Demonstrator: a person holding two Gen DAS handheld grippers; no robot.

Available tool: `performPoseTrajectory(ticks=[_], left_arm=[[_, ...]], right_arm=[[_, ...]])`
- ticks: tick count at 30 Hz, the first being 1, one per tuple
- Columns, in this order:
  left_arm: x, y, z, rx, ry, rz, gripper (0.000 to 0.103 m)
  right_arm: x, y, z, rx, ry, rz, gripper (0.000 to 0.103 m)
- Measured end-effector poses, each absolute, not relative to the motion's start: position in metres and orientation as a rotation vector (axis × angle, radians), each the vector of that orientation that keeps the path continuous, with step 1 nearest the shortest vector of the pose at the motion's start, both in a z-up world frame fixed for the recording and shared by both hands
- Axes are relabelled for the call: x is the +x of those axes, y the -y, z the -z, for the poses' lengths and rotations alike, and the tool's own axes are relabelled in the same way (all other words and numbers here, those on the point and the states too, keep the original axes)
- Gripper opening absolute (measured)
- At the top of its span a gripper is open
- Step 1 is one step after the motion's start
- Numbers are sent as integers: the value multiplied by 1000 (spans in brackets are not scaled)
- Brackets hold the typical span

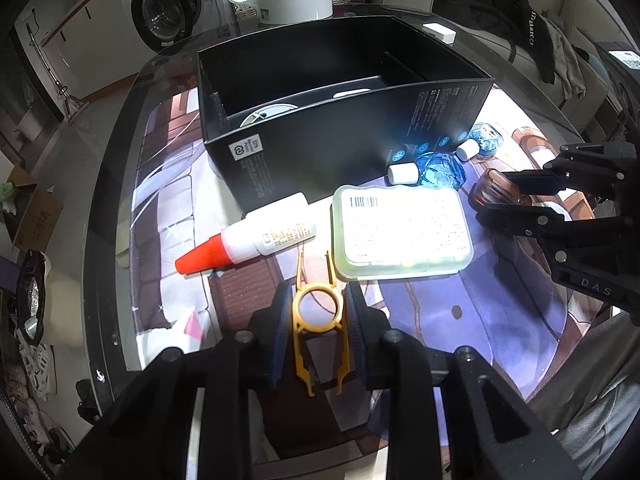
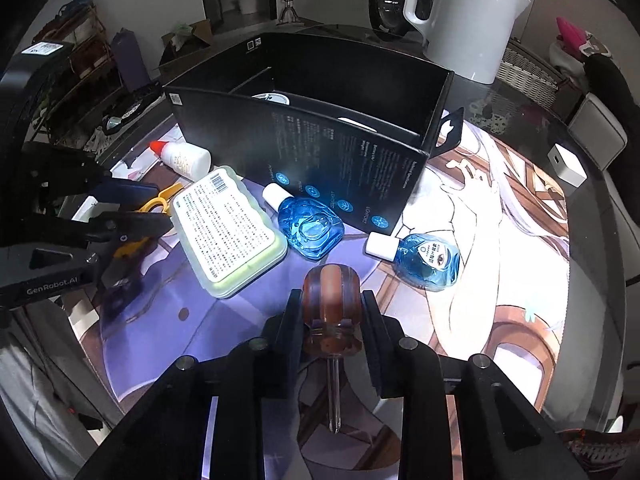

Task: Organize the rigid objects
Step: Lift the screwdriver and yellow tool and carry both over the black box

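- Nearest the lens in the left wrist view, at bottom centre, the left tool has its blue-padded jaws set narrow around a yellow plastic clip; the pads sit just beside the clip's ring on both sides, and whether they press it I cannot tell.
- In the right wrist view, bottom centre, the right tool holds a brown-handled screwdriver by its rounded handle, the clear shaft pointing down toward the camera.
- Just above the clip, centre of the left view, a pale green case lies flat on the printed mat, its barcode label upward.
- Left of the case, a white glue bottle with an orange cone cap lies on its side, cap toward the left of the frame.
- Upper centre of both views, an open black box stands on the desk; white items show on its floor behind a divider.
- Two blue bottles with white caps lie at the foot of the box's front wall: the nearer blue bottle just right of the green case, the second blue bottle further right, near the box's corner.
- A white kettle stands behind the box, upper right of the right view.
- A small white cube sits well apart at the right edge.
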State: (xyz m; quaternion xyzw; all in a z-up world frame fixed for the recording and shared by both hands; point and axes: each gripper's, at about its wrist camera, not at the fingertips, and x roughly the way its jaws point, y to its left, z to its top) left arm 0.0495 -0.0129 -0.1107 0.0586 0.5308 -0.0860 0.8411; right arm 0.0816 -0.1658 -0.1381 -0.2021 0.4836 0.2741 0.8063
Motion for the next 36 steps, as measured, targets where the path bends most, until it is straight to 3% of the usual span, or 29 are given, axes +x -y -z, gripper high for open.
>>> performPoseTrajectory(ticks=[11, 18, 26, 31, 36], left_arm=[[36, 11, 75, 151, -942, 159, 24], [16, 4, 25, 85, -669, 167, 24], [10, -1, -4, 24, -498, 150, 24], [7, 4, -7, 32, -472, 163, 25], [8, 6, -10, 36, -463, 158, 24]], right_arm=[[68, 169, 115, -351, -935, -597, 27], [50, 171, 69, -251, -710, -616, 27], [15, 175, 28, -207, -430, -608, 27], [-2, 183, 11, -175, -309, -559, 27], [-1, 188, 8, -156, -302, -556, 27]])
